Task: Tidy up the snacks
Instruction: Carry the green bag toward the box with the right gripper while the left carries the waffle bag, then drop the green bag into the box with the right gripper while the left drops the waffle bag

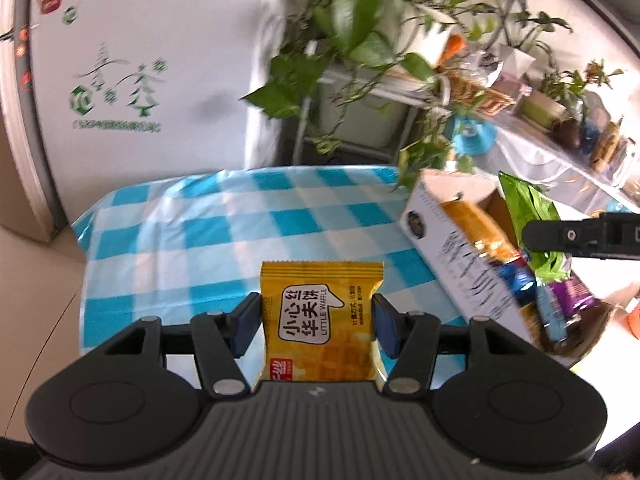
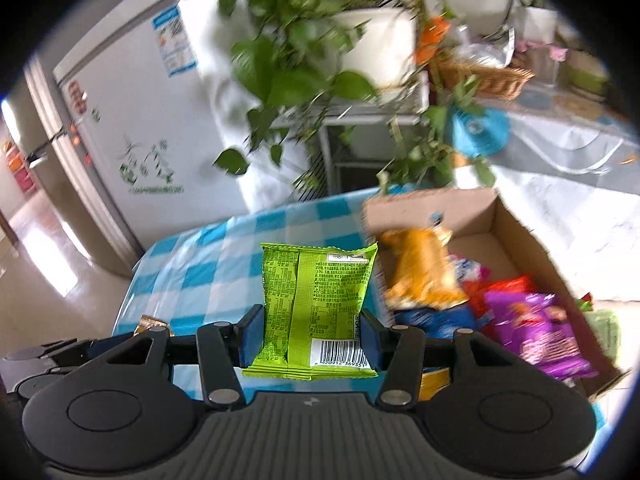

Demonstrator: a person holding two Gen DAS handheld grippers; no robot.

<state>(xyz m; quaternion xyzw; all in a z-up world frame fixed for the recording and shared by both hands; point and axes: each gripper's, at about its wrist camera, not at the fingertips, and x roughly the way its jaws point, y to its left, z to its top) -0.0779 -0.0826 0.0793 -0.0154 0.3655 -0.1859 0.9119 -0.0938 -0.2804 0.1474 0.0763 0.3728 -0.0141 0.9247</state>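
A: Left wrist view: the left tongs (image 1: 316,320) are clenched on a yellow waffle packet (image 1: 320,320). The blue pads (image 1: 245,326) press its two side edges at mid-height. The packet stands upright between them, held above the bench (image 1: 200,232) with its blue checked cloth.

B: And the right wrist view?

A: The right tongs (image 2: 310,330) are clenched on a green packet (image 2: 316,304), printed back and barcode facing the camera. The pads grip its lower side edges. It is also held off the bench.

B: Where is the destination?

A: Probably the cardboard box (image 2: 516,232), on the bench to the right of both tongs. It is open at the top and already holds an orange bag (image 2: 424,272), a purple bag (image 2: 532,332) and other packets. In the left view the right tongs are already beside the box (image 1: 440,240).

B: Handling properties?

A: Judged from appearance: both packets are light, with thin glossy film that can slip between pads. The waffle packet likely contains a brittle piece; excess squeeze may crack it. The green packet looks soft and air-filled, so it will deform under pressure.

B: Recommended hold?

A: Grip across the side edges, near the middle, as shown. Avoid the crimped top seam alone; the packet would swing. Release low inside the box, into the bare floor at its far end.
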